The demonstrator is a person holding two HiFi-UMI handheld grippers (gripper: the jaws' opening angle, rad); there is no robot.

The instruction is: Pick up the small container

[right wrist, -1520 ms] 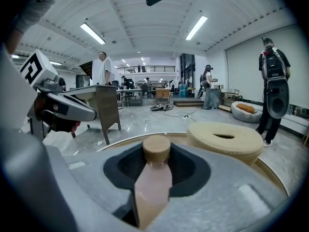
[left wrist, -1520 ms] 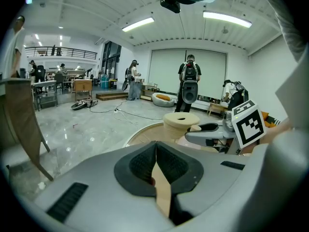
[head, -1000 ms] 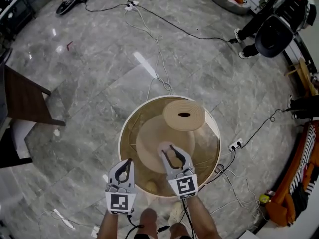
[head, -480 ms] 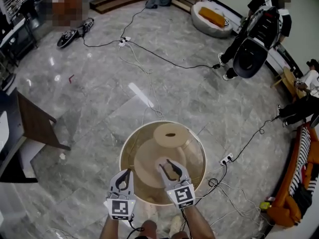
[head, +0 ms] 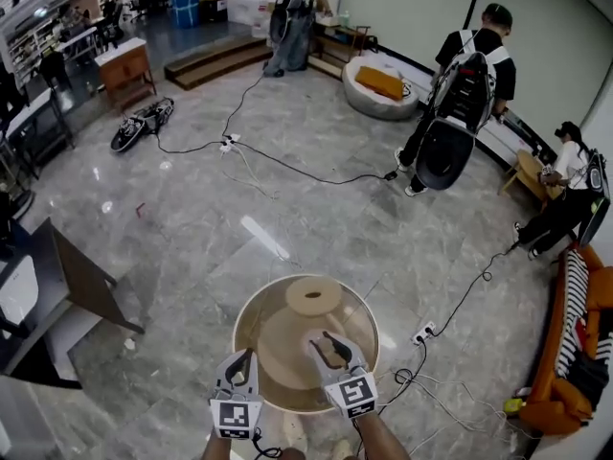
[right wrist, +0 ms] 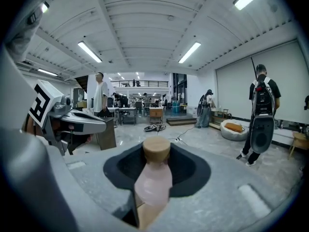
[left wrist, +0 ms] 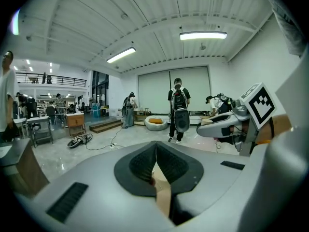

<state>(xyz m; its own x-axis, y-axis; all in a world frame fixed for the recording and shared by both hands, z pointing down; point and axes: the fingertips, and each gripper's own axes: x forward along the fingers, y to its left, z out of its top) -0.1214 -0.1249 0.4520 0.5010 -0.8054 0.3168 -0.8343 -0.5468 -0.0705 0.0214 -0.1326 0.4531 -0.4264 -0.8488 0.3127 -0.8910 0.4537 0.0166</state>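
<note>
The small container (right wrist: 154,178) is a pale pink bottle with a cork-coloured lid. It stands upright between the jaws of my right gripper (right wrist: 155,175), which is shut on its body. In the head view my right gripper (head: 326,339) hovers over the round glass-topped table (head: 251,307), near its front. My left gripper (head: 239,356) hangs beside it on the left, over the table's near rim. In the left gripper view the left gripper (left wrist: 155,154) has its pads pressed together with nothing between them.
A round wooden disc (head: 314,296) with a dark slot lies on the table's far side. Cables and a power strip (head: 420,334) run over the grey marble floor. A brown board (head: 88,286) stands at the left and an orange sofa (head: 586,353) at the right. Several people stand further back.
The head view has lifted and now takes in much more of the room, so the table looks smaller. Both grippers keep their pose over the table. The right one still holds the container.
</note>
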